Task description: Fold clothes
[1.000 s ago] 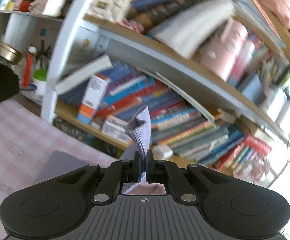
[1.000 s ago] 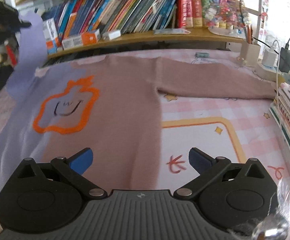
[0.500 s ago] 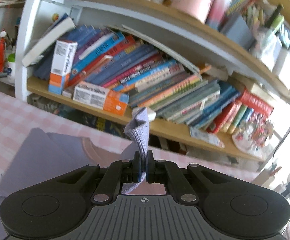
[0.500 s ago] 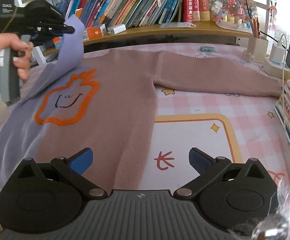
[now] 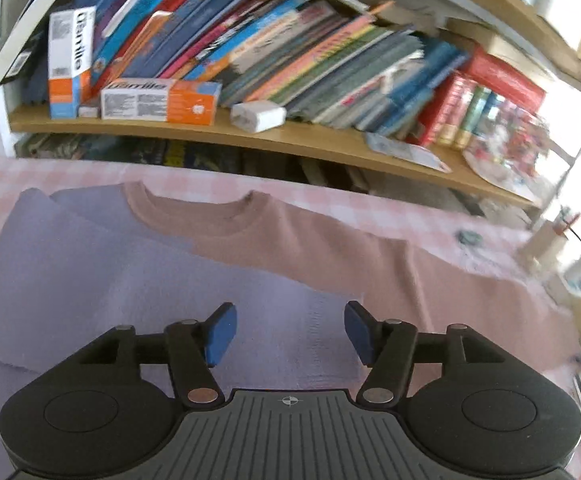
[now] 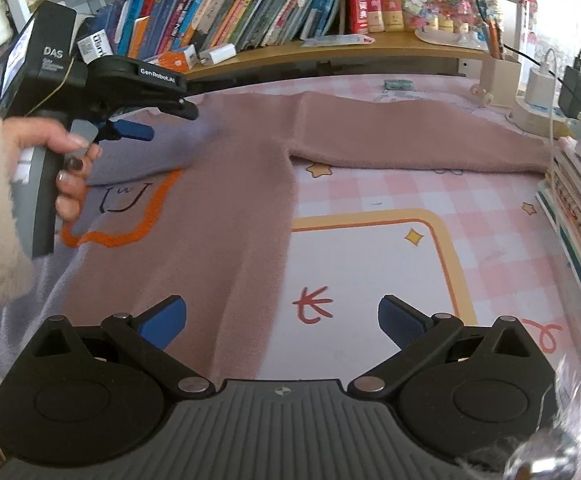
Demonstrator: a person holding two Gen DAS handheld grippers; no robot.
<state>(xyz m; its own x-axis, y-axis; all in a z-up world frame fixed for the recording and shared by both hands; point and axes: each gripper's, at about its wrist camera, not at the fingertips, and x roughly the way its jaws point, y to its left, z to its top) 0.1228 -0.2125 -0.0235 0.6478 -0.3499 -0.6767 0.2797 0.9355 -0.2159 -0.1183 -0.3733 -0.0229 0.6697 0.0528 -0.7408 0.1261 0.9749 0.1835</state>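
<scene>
A two-tone sweater point(image 6: 226, 208), mauve-pink with a lilac left side and an orange outline figure, lies flat on the table. Its lilac sleeve point(image 6: 150, 156) is folded across the chest, and the pink sleeve point(image 6: 410, 136) stretches out to the right. My left gripper point(image 6: 170, 122), held by a hand, hovers open just over the folded sleeve. In the left wrist view the left gripper point(image 5: 288, 334) stands open above the lilac sleeve point(image 5: 130, 280), with the collar point(image 5: 198, 216) beyond it. My right gripper point(image 6: 281, 322) is open and holds nothing, near the sweater's hem.
A pink checked mat point(image 6: 370, 264) covers the table. A bookshelf point(image 6: 330, 48) with books and boxes runs along the back edge. Chargers and cables point(image 6: 562, 88) sit at the back right. A stack of books point(image 6: 578, 216) borders the right side.
The left gripper carried the lilac sleeve rightward and down over the sweater's chest, then opened and let it go. The right gripper has stayed open in place.
</scene>
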